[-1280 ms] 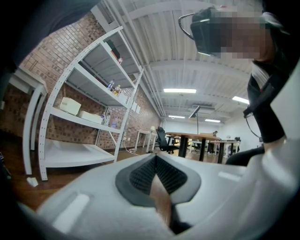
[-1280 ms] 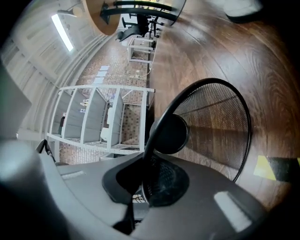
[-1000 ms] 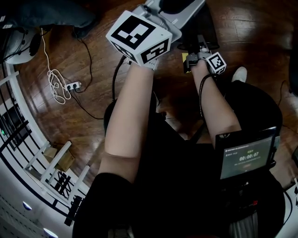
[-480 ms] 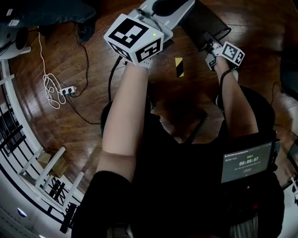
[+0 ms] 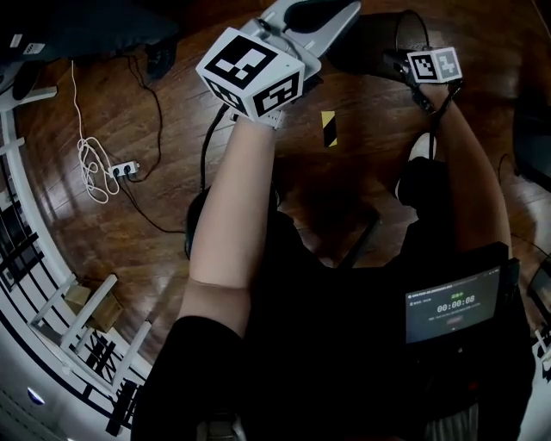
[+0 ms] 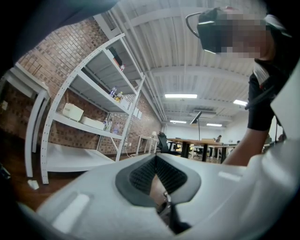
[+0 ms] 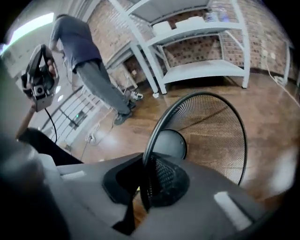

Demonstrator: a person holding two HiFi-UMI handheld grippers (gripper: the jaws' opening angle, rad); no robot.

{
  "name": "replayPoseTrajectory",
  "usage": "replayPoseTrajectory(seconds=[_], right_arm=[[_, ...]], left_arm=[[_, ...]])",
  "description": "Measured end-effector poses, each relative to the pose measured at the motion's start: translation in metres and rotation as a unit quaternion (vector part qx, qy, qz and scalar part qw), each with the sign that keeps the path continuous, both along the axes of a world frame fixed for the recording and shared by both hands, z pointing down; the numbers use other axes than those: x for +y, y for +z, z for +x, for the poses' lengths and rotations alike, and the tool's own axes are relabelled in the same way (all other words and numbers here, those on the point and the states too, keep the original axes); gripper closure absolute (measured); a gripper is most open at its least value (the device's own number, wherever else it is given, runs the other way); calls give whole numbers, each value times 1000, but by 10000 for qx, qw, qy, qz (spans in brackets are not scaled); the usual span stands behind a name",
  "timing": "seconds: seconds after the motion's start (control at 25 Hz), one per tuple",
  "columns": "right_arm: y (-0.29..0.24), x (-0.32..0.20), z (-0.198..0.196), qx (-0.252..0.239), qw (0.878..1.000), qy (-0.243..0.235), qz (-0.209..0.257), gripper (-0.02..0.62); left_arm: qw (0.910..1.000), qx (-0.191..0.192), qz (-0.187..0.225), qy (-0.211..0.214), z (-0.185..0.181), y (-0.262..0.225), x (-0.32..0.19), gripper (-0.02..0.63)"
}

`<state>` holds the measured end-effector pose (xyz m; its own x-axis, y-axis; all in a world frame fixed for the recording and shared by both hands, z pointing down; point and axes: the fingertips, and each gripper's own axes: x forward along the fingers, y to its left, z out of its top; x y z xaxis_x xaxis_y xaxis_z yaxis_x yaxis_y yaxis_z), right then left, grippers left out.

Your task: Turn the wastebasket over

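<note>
The wastebasket [image 5: 372,45] is black wire mesh, round, and hangs tilted above the wood floor at the top right of the head view. My right gripper [image 5: 403,62] is shut on its rim. In the right gripper view the thin black rim runs between the pads of the right gripper [image 7: 146,187]. There the wastebasket [image 7: 211,136] shows its open mouth and round base. My left gripper [image 5: 338,9] is held out level at the top centre, apart from the basket. Seen in its own view, the left gripper [image 6: 155,158] has its tips together with nothing between them.
A yellow-and-black tape mark [image 5: 328,127] lies on the floor below the grippers. A power strip with a white cable [image 5: 120,165] lies at the left. White shelving [image 7: 197,47] lines the brick wall. Another person [image 7: 89,61] stands near it.
My right gripper has swung right and away from me and rolled over, taking the wastebasket's rim with it. The basket has turned. The left gripper has kept its place.
</note>
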<state>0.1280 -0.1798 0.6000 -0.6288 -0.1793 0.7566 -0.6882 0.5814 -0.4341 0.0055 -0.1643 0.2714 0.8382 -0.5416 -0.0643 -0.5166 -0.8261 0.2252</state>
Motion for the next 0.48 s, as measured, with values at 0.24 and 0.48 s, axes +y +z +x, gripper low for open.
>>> replayPoseTrajectory(seconds=[0.24,0.48], right_arm=[[28,19,5,1972,9516,-2349,178,586],[48,46,-5,2695,8874,-3705,519,583]], left_arm=[[10000,26,8,-41,-2,-3,-3,604],[10000,34,4,-20,2,-3,-2,604]])
